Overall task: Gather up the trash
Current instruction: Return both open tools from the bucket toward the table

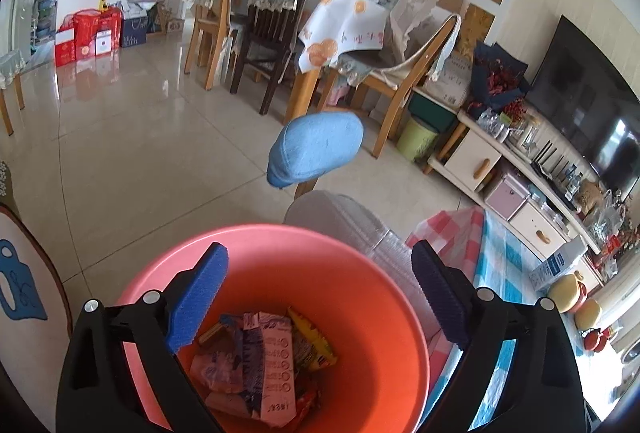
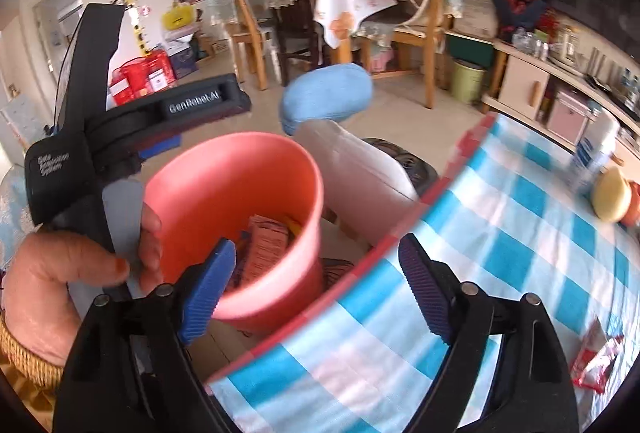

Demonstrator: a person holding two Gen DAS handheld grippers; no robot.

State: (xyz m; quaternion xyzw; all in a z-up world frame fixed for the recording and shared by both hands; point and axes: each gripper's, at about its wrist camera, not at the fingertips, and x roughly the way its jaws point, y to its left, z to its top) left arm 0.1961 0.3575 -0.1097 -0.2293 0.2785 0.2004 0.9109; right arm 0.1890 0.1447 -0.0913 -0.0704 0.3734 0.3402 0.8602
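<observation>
Two handheld grippers work beside a table covered in a blue and white checked cloth (image 2: 500,233), whose red-trimmed edge runs diagonally from lower left to upper right of the right wrist view. A salmon-pink bin (image 1: 352,297) stands just off that edge, filling the lower centre of the left wrist view; in it lie crumpled wrappers (image 1: 268,357), pink, yellow and printed. The left gripper (image 1: 320,297) hangs directly over the bin mouth, its blue pads spread wide and nothing between them. The right gripper (image 2: 316,289) is also spread wide and empty, straddling the table edge with one pad near the bin's wall. The drop-off step looks finished for both. A red and white wrapper (image 2: 596,361) lies on the cloth at the lower right of the right wrist view, seemingly the next piece to fetch; reaching it calls for swinging the right gripper rightward across open cloth. A person's hand (image 2: 80,273) grips the left tool at lower left, close to the bin, so room there is tight.
</observation>
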